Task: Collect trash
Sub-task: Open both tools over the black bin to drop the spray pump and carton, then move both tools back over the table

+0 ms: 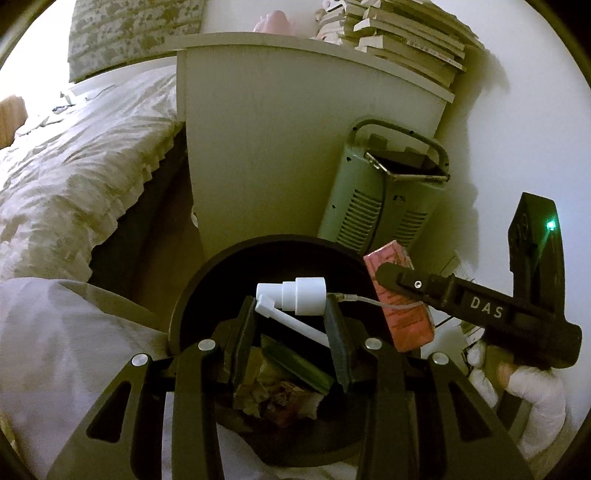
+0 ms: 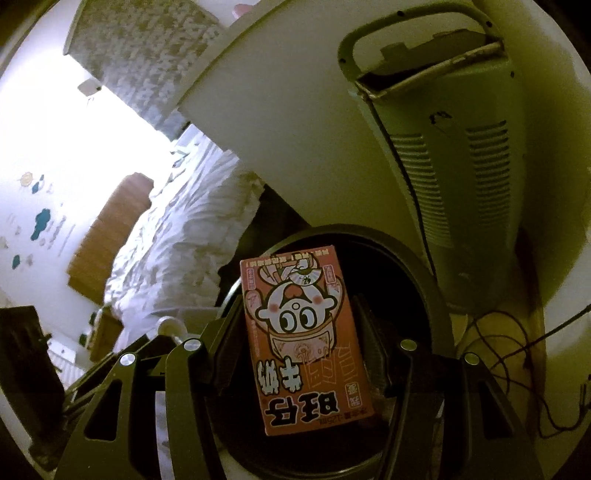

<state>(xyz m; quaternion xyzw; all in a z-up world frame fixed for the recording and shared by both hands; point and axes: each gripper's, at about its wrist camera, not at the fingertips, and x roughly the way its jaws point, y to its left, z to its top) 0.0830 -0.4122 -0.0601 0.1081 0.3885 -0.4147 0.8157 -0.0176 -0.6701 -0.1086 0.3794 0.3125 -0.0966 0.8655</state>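
My left gripper (image 1: 290, 314) is shut on a white spray pump head (image 1: 295, 301) with a thin clear tube, held over the round black trash bin (image 1: 207, 273). Crumpled wrappers and a green box (image 1: 295, 363) lie inside the bin. My right gripper (image 2: 301, 332) is shut on a red milk carton (image 2: 303, 339) with a cartoon face, held above the same bin (image 2: 439, 314). In the left wrist view the right gripper (image 1: 384, 275) and its carton (image 1: 410, 325) hang over the bin's right rim.
A white nightstand (image 1: 277, 147) stands behind the bin, with stacked books (image 1: 406, 33) on top. A pale green heater (image 1: 380, 199) leans beside it, with dark cords (image 2: 517, 354) on the floor. A bed with rumpled white bedding (image 1: 74, 173) lies to the left.
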